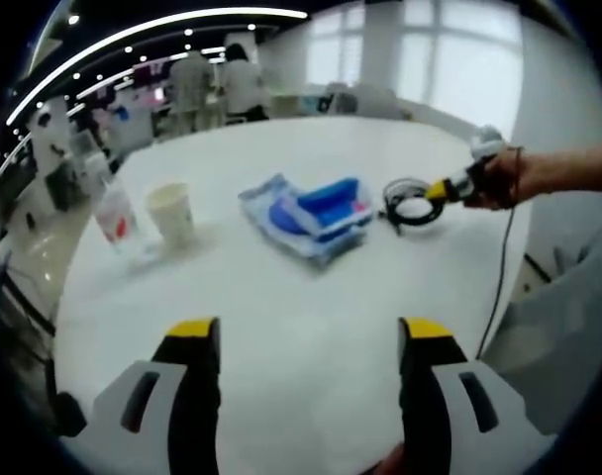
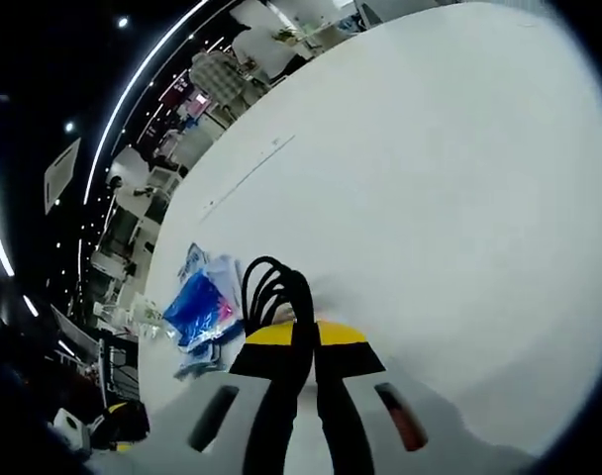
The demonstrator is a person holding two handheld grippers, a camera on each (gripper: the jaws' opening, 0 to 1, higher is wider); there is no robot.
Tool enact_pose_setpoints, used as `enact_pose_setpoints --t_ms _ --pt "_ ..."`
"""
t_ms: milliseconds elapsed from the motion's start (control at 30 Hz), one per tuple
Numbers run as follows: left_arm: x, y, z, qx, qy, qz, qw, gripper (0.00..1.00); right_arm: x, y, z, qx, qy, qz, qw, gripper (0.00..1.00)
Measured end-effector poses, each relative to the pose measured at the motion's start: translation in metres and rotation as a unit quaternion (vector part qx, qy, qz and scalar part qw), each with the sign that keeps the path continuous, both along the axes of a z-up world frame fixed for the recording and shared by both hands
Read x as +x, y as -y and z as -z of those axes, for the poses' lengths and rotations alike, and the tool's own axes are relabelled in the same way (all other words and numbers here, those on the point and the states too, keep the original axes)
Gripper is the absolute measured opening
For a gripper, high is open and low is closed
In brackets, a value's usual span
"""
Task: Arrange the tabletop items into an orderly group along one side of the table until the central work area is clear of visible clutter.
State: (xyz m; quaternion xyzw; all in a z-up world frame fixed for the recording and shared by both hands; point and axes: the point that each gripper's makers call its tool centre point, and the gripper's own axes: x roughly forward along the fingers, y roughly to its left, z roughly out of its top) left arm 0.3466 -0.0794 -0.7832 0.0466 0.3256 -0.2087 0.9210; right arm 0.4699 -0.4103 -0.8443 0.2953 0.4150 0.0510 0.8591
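In the left gripper view, a clear plastic cup with red print point(image 1: 116, 219) stood at about nine o'clock on the white table point(image 1: 281, 327), and a pale paper cup point(image 1: 172, 212) stood upright just beside it toward the centre. Near the middle lay a blue packet in clear wrapping point(image 1: 309, 218), flat on the tabletop. At about two o'clock from the packet sat a coiled black cable point(image 1: 410, 203), and the right gripper point(image 1: 442, 191), held by a person's hand point(image 1: 494, 181), met that coil from the three o'clock side. The left gripper point(image 1: 306, 356) rose from six o'clock with its two yellow-tipped jaws spread wide and nothing between them, hovering over bare table near the edge. Two people stood in the background at about eleven o'clock.

In the right gripper view, the blue packet point(image 2: 197, 305) lay at about eight o'clock on the table point(image 2: 450, 198), touching the cable's loops. The right gripper point(image 2: 303, 332) had its jaws pressed closed on the black cable point(image 2: 271, 287), whose loops arched up just past the yellow tips.
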Motion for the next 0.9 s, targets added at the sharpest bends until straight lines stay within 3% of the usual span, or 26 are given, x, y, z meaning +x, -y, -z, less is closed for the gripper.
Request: enact_pose_setpoints --t_ms 200,600,900 --pt "0.000 0.000 0.000 0.000 0.000 0.001 1.0000 0.70 -0.004 0.002 0.008 -0.022 -0.013 -0.011 0.9996 0.05" --pt "-0.001 0.000 0.000 -0.001 -0.001 0.001 1.0000 0.69 -0.011 0.003 0.016 -0.030 -0.030 -0.013 0.9990 0.05" --pt "-0.002 0.000 0.001 0.000 -0.002 0.002 1.0000 0.69 -0.016 0.012 0.020 -0.092 -0.032 -0.046 0.9941 0.09"
